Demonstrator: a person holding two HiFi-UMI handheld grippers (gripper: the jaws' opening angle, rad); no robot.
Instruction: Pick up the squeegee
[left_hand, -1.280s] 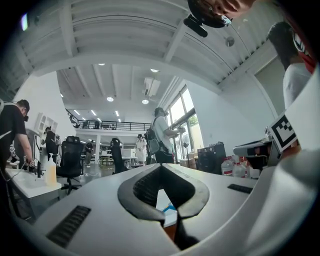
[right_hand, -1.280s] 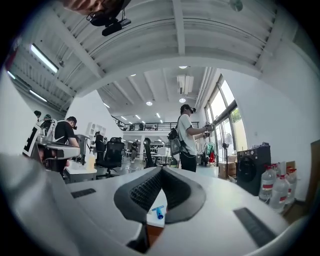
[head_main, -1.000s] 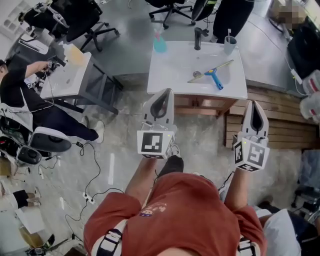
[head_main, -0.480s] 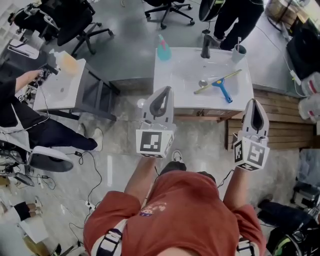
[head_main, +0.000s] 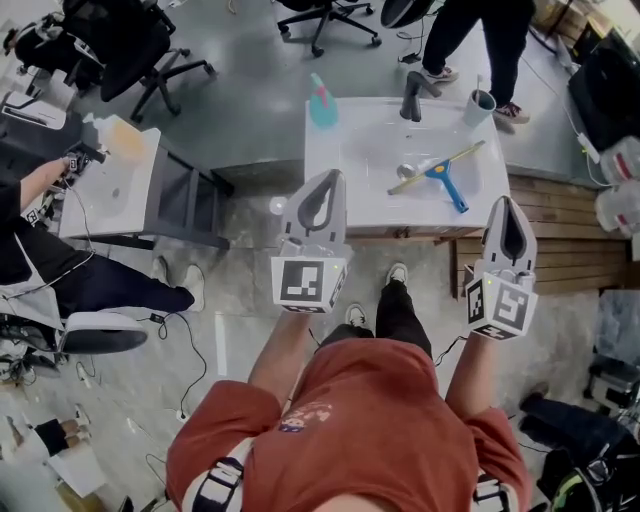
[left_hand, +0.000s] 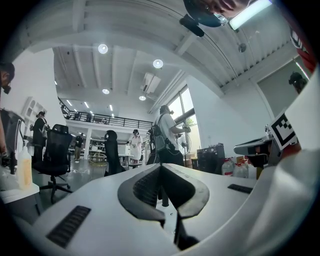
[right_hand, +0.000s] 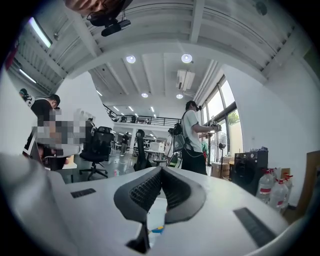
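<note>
Both grippers are held out level in front of the person in the red shirt (head_main: 380, 430), side by side and apart. The left gripper (head_main: 332, 177) has its jaws pressed together with nothing between them, as its own view shows (left_hand: 161, 172). The right gripper (head_main: 507, 204) is the same, pads meeting tip to tip and empty (right_hand: 160, 175).

The squeegee (head_main: 441, 174) lies ahead of them on a white washstand (head_main: 345, 195), well apart from both tools and nearer the right one. Its blue handle points toward the person and its long pale blade runs slantwise across the basin, just beside the drain (head_main: 407, 170). A dark tap (head_main: 412, 98) stands at the back edge, with a cup (head_main: 482, 103) at the back right corner and a teal bottle (head_main: 320, 102) at the back left corner.

Another person's legs (head_main: 470, 40) stand behind the washstand. Wooden planks (head_main: 545, 235) cover the floor to its right. Off to the left is a second washstand (head_main: 105, 190) with an orange bottle (head_main: 126, 138) on it, and black office chairs (head_main: 140, 50) stand beyond.
</note>
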